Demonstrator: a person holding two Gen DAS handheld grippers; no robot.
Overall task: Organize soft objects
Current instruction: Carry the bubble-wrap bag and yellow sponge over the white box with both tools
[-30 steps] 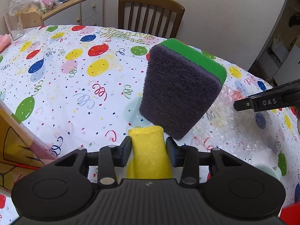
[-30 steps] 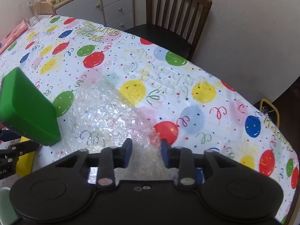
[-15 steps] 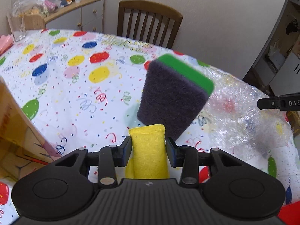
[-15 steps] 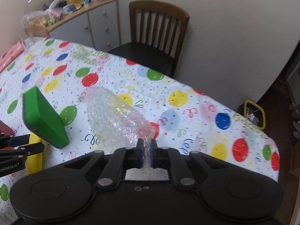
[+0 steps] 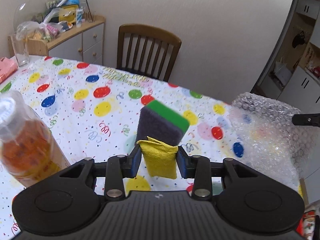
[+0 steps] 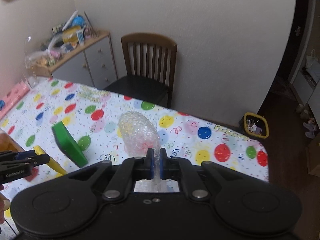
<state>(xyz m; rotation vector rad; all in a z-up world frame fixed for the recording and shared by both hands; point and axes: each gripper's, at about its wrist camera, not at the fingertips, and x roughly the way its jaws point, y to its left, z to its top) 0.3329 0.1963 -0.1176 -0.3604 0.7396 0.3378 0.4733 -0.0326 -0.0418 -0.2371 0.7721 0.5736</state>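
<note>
My left gripper is shut on a yellow sponge, which hangs down from its pads above the balloon-print tablecloth. Just beyond it a green sponge with a dark grey scouring face stands tilted; whether it touches the table I cannot tell. The right wrist view shows the same green sponge beside the left gripper. My right gripper is shut on a bunched sheet of clear bubble wrap, held up off the table. That bubble wrap fills the right of the left wrist view.
A clear plastic container with orange contents stands close on the left. A glass and a pink packet sit at the table's far left. A wooden chair stands behind the table, and a cluttered cabinet beside it.
Both grippers rose. The right gripper's jaws closed on the bubble wrap and lifted it off the table. The green sponge now looks smaller and farther from the left camera.
</note>
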